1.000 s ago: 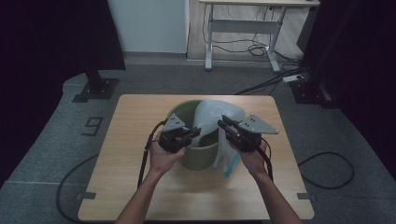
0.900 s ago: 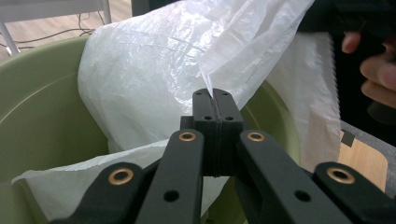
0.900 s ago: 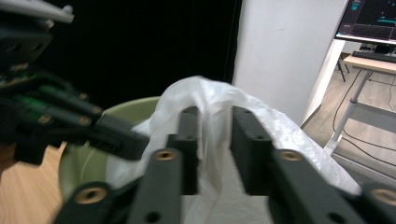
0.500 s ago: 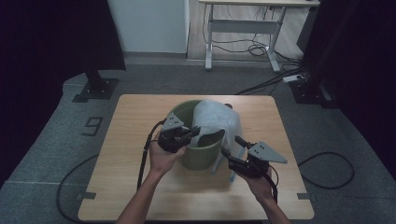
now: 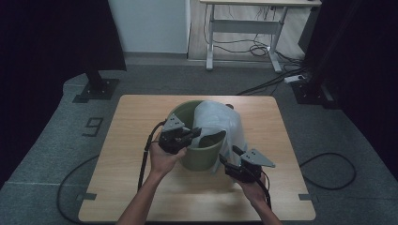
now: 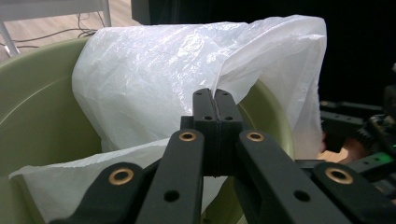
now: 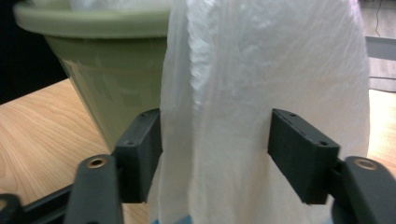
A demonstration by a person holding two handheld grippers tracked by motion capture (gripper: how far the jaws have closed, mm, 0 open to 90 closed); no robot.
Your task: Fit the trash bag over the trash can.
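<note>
High view: a green bucket stands at the worktop's centre, a white plastic bag draped over its rim at 3 o'clock. Left gripper, at the bucket's 9 o'clock, has its jaws pinched on the bag's edge. Right gripper, at 5 o'clock, holds its jaws wide around the hanging bag.

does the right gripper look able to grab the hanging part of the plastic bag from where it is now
Probably yes. The right gripper is open with the plastic bag hanging between its jaws, outside the green bucket, and nothing blocks them from closing.
</note>
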